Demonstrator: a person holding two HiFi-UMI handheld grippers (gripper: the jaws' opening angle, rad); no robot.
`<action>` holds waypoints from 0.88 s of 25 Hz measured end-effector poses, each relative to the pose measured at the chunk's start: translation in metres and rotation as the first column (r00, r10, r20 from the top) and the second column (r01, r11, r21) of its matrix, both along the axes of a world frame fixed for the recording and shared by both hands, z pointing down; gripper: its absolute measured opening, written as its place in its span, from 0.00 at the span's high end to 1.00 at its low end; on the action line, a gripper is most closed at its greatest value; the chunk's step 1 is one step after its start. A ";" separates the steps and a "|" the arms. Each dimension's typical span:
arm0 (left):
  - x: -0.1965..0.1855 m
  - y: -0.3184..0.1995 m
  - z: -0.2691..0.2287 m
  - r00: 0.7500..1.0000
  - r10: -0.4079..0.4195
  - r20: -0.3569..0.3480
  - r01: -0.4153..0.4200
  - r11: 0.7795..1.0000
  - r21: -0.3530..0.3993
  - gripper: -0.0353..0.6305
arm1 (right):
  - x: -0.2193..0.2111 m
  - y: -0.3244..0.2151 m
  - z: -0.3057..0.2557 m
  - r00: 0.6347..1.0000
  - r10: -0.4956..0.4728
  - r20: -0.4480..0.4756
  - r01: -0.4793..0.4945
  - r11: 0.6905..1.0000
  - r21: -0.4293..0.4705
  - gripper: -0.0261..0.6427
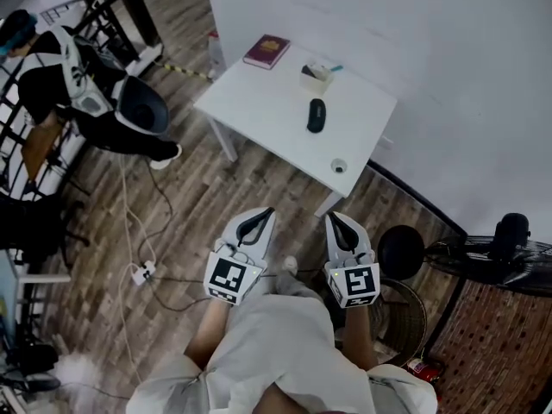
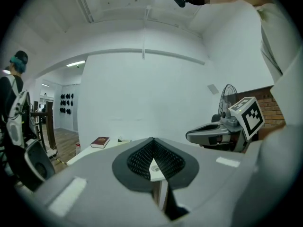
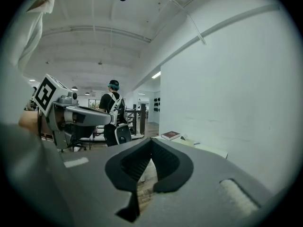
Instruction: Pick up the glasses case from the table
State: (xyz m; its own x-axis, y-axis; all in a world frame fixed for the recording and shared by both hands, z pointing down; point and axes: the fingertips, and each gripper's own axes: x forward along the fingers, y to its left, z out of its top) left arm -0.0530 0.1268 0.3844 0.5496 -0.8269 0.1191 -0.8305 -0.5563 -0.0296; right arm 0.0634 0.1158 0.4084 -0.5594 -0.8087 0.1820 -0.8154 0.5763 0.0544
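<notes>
The black oval glasses case point(image 1: 316, 115) lies near the middle of a small white table point(image 1: 259, 115) standing against the wall. My left gripper point(image 1: 268, 211) and right gripper point(image 1: 330, 216) hang side by side over the wooden floor, short of the table's near corner and pointing toward it. On both, the jaws meet at the tips with nothing between them. In the left gripper view the left gripper point(image 2: 152, 139) covers most of the tabletop, and the right gripper point(image 2: 222, 134) shows beside it. The right gripper point(image 3: 151, 141) hides the case in its own view.
On the table are a dark red book point(image 1: 267, 50), a small cream box point(image 1: 316, 77) and a small round item point(image 1: 338, 166). A person point(image 1: 78, 84) sits at the left. Cables and a power strip point(image 1: 140, 272) lie on the floor. A black stool point(image 1: 401, 250) and a fan point(image 1: 509, 248) stand at right.
</notes>
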 end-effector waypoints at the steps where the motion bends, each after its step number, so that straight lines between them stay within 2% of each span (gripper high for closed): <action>1: 0.002 -0.009 -0.001 1.000 -0.004 0.002 0.004 1.000 0.001 0.92 | 0.003 -0.009 0.000 1.000 -0.005 0.001 0.005 1.000 -0.001 0.96; 12: 0.025 -0.079 -0.005 0.997 -0.074 0.007 0.074 0.997 0.012 0.92 | 0.019 -0.084 0.003 0.996 -0.082 0.027 0.082 0.997 -0.008 0.96; 22: 0.013 -0.115 0.004 0.991 -0.137 0.005 0.137 0.990 -0.016 0.92 | 0.007 -0.118 -0.006 0.989 -0.144 0.026 0.143 0.989 0.020 0.96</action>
State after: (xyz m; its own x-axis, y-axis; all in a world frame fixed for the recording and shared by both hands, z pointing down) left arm -0.0404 0.0117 0.3880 0.4309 -0.8922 0.1353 -0.8987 -0.4378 -0.0244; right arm 0.0699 -0.0025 0.4028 -0.6745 -0.7227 0.1508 -0.7257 0.6866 0.0446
